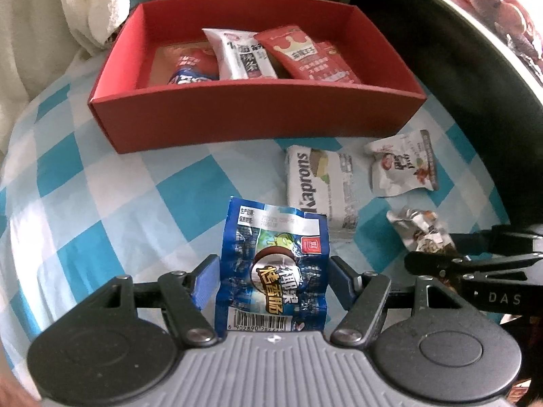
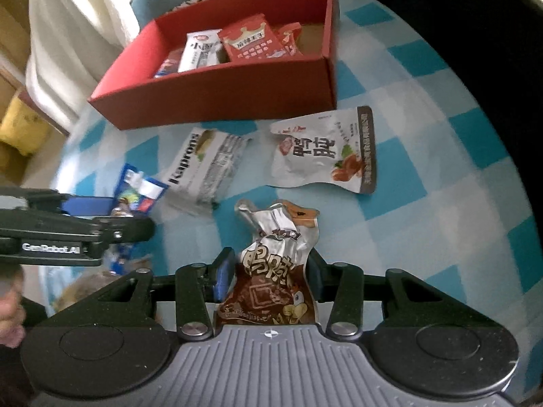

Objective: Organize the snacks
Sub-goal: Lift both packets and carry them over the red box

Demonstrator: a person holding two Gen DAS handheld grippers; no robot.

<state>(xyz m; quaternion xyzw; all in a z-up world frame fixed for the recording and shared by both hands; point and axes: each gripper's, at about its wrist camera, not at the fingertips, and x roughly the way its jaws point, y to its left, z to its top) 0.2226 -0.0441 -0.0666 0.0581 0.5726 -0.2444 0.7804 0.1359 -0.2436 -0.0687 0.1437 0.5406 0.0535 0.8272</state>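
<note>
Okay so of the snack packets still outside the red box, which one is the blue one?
The blue sausage packet, held between the left gripper's pads. The others outside the red box are white or silver-brown: the Kaprons packet, the white pouch, and the right gripper's silver-brown pouch.

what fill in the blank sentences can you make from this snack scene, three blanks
The left tongs grip a ____ sausage packet.
The right tongs are shut on a silver and ____ pouch.
The Kaprons packet lies ____ the red box.

Missing words: blue; brown; outside
</note>
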